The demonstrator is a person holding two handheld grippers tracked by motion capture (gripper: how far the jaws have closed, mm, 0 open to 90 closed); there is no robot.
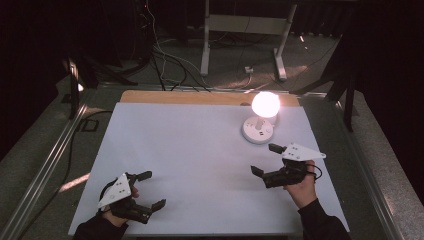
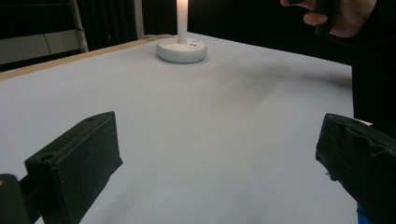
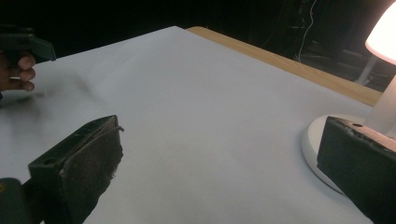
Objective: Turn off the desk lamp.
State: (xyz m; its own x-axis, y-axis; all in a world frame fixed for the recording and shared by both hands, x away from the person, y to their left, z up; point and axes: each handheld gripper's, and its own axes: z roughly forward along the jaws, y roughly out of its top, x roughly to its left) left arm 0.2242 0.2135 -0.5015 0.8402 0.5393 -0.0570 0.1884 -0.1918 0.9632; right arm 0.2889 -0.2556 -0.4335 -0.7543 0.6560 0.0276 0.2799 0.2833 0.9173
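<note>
A small white lamp stands lit at the table's far right, its glowing round globe [image 1: 265,104] on a short stem over a round white base [image 1: 258,130]. The base [image 2: 182,50] lies far ahead in the left gripper view. My right gripper [image 1: 266,159] is open just in front of the lamp, nothing between its jaws; in its own view the base [image 3: 312,140] lies by the right jaw and the shade [image 3: 384,37] glows above. My left gripper [image 1: 152,190] is open near the table's front left edge, holding nothing.
A white sheet [image 1: 200,160] covers the table, with a strip of bare wood [image 1: 175,97] along the far edge. Cables [image 1: 170,65] and a white frame's legs [image 1: 280,55] lie on the floor beyond. Metal rails [image 1: 45,165] run along both sides.
</note>
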